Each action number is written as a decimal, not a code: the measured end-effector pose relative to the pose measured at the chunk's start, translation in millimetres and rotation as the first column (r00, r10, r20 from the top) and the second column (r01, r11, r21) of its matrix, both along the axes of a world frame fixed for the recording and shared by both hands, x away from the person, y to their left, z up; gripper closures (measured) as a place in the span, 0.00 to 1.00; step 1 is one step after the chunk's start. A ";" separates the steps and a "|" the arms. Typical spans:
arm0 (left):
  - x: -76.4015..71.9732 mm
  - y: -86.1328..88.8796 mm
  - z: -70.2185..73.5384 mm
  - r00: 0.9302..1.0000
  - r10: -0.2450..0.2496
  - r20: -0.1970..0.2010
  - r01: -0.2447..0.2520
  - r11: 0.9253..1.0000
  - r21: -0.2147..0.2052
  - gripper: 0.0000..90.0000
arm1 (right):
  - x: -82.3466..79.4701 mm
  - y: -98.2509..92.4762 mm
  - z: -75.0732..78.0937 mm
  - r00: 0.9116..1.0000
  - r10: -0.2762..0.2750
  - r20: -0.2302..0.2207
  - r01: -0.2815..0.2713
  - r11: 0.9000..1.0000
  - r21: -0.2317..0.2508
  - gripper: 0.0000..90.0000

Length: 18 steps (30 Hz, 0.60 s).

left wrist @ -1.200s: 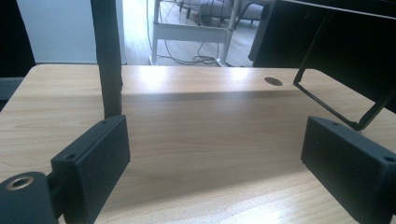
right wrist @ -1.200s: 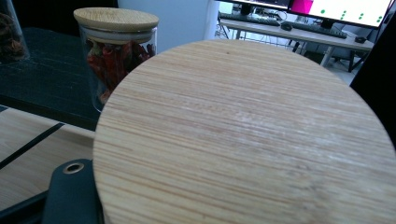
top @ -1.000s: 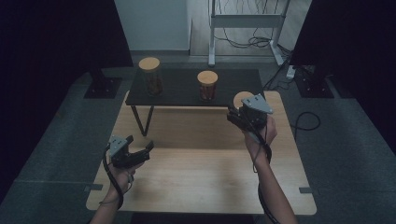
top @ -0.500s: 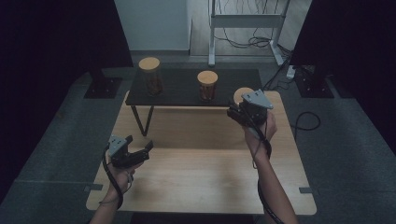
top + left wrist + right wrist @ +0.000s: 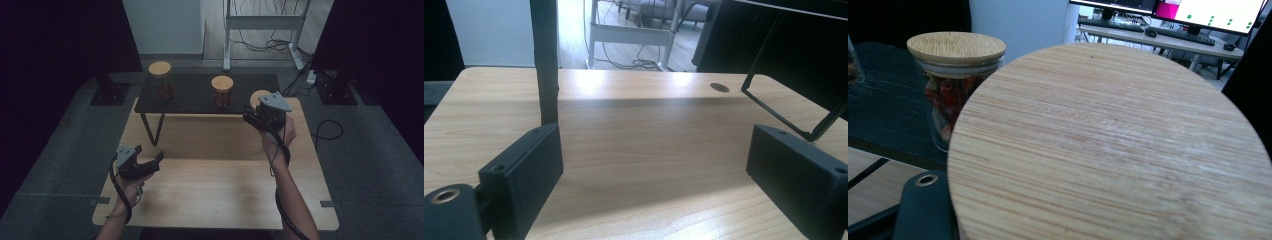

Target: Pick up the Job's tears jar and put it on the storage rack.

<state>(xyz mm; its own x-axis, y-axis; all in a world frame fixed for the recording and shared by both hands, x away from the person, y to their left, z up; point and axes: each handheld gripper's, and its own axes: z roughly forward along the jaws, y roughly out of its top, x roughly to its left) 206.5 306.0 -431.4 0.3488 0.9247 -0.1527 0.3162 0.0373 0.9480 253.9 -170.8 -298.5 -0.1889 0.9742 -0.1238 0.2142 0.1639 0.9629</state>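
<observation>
Lid (image 5: pixel 1113 145) round, pale bamboo grain, seemingly gripped by right tool (image 5: pixel 261 116).

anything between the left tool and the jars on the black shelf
Yes. The left tool sits low over the wooden table, and the black shelf front edge and leg stand between it and the jars.

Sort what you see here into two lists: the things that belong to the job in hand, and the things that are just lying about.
In the job:
- right hand-held gripper, shut on the bamboo-topped jar
- black shelf, just beside it
- left hand-held gripper, open, waiting over the wooden table

Lying about:
- short jar and tall jar on the shelf
- floor cables
- white frame
</observation>
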 end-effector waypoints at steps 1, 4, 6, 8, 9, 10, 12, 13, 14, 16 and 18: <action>0.1 0.2 0.0 1.000 0.000 0.000 0.000 1.000 0.000 0.09 | 0.5 0.4 0.4 1.000 0.000 0.000 0.000 1.000 -0.001 0.28; 0.2 0.6 -0.2 1.000 0.001 0.000 -0.001 1.000 -0.001 0.09 | 2.3 1.2 1.2 1.000 0.000 0.000 0.000 1.000 -0.004 0.28; 0.2 0.8 -0.2 1.000 0.001 0.000 -0.001 1.000 -0.001 0.08 | 3.5 1.6 1.9 1.000 0.001 -0.001 -0.001 1.000 -0.006 0.28; 0.2 1.0 -0.1 1.000 0.002 0.000 -0.002 1.000 -0.002 0.09 | 4.4 2.2 2.8 1.000 0.000 -0.001 0.000 1.000 -0.006 0.28; 0.3 1.1 -0.2 1.000 0.003 0.000 -0.003 1.000 -0.002 0.09 | 4.7 2.3 3.1 1.000 0.001 -0.001 -0.001 1.000 -0.007 0.28; 0.4 1.1 -0.3 1.000 0.003 0.000 -0.003 1.000 -0.002 0.09 | 5.2 2.6 3.4 1.000 0.001 0.001 -0.001 1.000 -0.008 0.28; 0.6 1.2 -0.4 1.000 0.004 -0.001 -0.004 1.000 -0.003 0.09 | 6.0 3.0 4.1 1.000 0.000 0.001 0.000 1.000 -0.009 0.28; 0.7 1.2 -0.6 1.000 0.005 -0.002 -0.005 1.000 -0.004 0.08 | 6.5 3.1 4.5 1.000 0.000 0.002 0.000 1.000 -0.009 0.28; 0.7 1.2 -0.7 1.000 0.005 -0.002 -0.005 1.000 -0.004 0.09 | 7.1 3.3 4.7 1.000 0.000 0.003 0.000 1.000 -0.010 0.28; 0.7 1.2 -0.7 1.000 0.005 -0.001 -0.005 1.000 -0.004 0.09 | 8.5 3.7 5.2 1.000 0.000 0.003 0.000 1.000 -0.011 0.28; 0.6 1.4 -0.7 1.000 0.007 -0.001 -0.007 1.000 -0.005 0.09 | 9.9 4.0 5.6 1.000 0.000 0.003 0.000 1.000 -0.012 0.28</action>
<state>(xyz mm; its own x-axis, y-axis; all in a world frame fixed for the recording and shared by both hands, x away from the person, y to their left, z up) 207.1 307.4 -432.1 0.3425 0.9263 -0.1572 0.3166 0.0437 0.9476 263.8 -166.8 -292.9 -0.1888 0.9726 -0.1356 0.2110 0.1750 0.9617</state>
